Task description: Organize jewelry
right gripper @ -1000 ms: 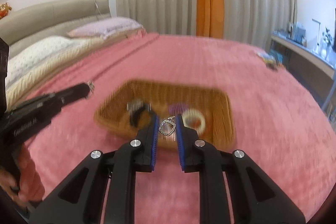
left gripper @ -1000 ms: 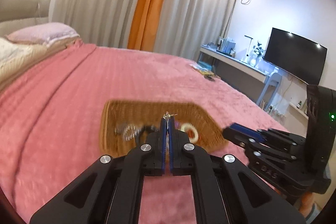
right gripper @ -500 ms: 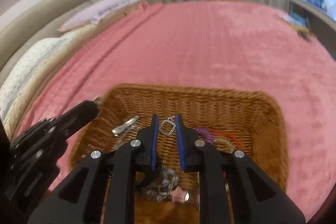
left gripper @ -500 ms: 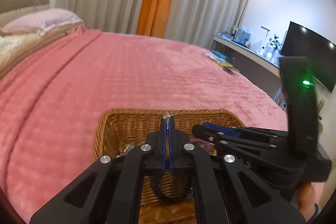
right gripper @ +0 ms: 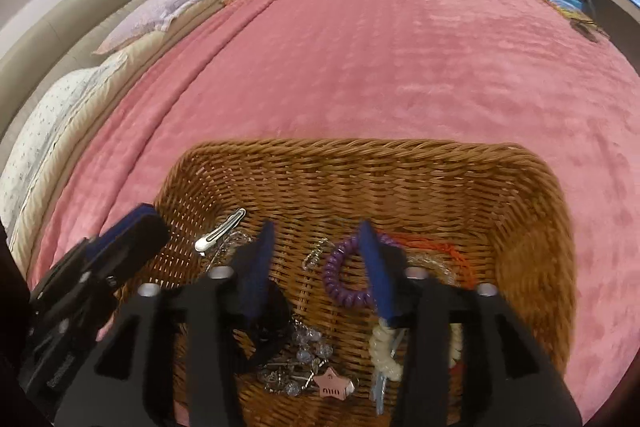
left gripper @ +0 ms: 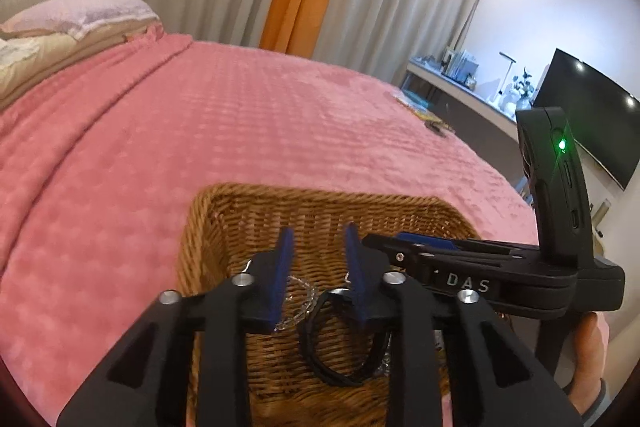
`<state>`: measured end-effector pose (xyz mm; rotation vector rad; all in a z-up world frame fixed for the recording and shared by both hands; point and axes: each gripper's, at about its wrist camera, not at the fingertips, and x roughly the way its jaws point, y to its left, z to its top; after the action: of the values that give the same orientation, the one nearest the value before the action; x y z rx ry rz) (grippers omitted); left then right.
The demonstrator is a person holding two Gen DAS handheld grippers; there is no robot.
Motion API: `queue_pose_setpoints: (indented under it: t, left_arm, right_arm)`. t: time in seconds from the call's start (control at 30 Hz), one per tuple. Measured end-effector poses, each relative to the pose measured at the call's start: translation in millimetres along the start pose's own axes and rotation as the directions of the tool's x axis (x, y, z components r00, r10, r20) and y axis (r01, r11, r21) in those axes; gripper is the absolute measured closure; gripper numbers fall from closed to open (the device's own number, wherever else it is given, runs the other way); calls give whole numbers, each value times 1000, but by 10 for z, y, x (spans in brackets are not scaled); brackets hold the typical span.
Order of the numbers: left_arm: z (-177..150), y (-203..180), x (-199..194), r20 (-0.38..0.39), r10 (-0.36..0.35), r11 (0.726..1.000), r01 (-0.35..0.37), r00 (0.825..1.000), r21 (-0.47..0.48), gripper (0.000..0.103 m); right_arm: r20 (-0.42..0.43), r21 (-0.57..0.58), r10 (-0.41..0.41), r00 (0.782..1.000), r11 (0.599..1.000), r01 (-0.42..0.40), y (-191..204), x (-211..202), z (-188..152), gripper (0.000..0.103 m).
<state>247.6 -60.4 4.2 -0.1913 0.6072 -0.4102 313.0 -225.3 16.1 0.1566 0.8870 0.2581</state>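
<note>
A brown wicker basket (right gripper: 400, 163) sits on the pink bed and also shows in the left wrist view (left gripper: 320, 199). It holds a purple coil hair tie (right gripper: 340, 279), a silver hair clip (right gripper: 220, 229), a small silver chain (right gripper: 314, 255), an orange cord (right gripper: 444, 247), a pink star charm (right gripper: 332, 385), a cream coil tie (right gripper: 382, 351) and a black band (left gripper: 340, 347). My left gripper (left gripper: 318, 247) is open and empty over the basket's left part. My right gripper (right gripper: 318, 247) is open and empty over its middle. The right gripper's body (left gripper: 472, 267) crosses the left wrist view.
The pink blanket (right gripper: 380, 59) covers the bed around the basket. Pillows (right gripper: 168, 3) and a beige headboard lie at the far left. A desk, a TV (left gripper: 588, 123) and small items at the bed's far edge (right gripper: 576, 15) are to the right. Curtains hang behind.
Both grippers moved forward and down over the basket and opened. The small jewelry pieces pinched in each gripper are no longer held; a silver chain now lies in the basket.
</note>
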Motion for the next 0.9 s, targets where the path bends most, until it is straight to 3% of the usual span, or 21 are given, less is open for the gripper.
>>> queue_pose_setpoints:
  t: [0.13, 0.27, 0.37, 0.47, 0.53, 0.63, 0.7, 0.8, 0.87, 0.9]
  left_arm:
    - [40, -38, -280, 47, -19, 1000, 20, 999, -10, 58]
    - [61, -140, -633, 117, -33, 999, 33, 993, -5, 51]
    - [0, -203, -927, 174, -34, 999, 37, 984, -12, 38]
    - [-132, -296, -1216, 221, 0, 1000, 1, 975, -3, 34]
    - [-250, -376, -1431, 255, 40, 999, -44, 966, 10, 24]
    - [-442, -501, -1712, 313, 119, 989, -139, 942, 42, 15]
    - [-588, -578, -1841, 341, 178, 975, -213, 923, 66, 14]
    - [-850, -665, -1938, 387, 281, 940, -332, 878, 72, 12]
    - [-1058, -677, -1941, 405, 335, 919, -390, 851, 57, 8]
    - [-1125, -677, -1930, 404, 349, 913, -403, 846, 56, 8]
  right_arm:
    - [48, -12, -20, 999, 1000, 21, 18, -267, -86, 57]
    - [114, -42, -30, 993, 999, 35, 91, -626, -231, 57]
    - [181, -61, -5, 983, 998, 16, 177, -953, -395, 55]
    - [240, -94, 27, 970, 996, -4, 289, -1241, -587, 49]
    - [269, -114, 43, 962, 993, -12, 369, -1389, -737, 47]
    - [312, -139, 27, 950, 990, 18, 450, -1538, -957, 42]
    - [361, -156, -26, 932, 984, 87, 534, -1617, -1162, 39]
    - [426, -160, -67, 902, 976, 148, 599, -1667, -1465, 39]
    - [437, -148, -76, 896, 977, 155, 581, -1645, -1628, 39]
    - [439, -145, -81, 895, 977, 159, 563, -1618, -1725, 39]
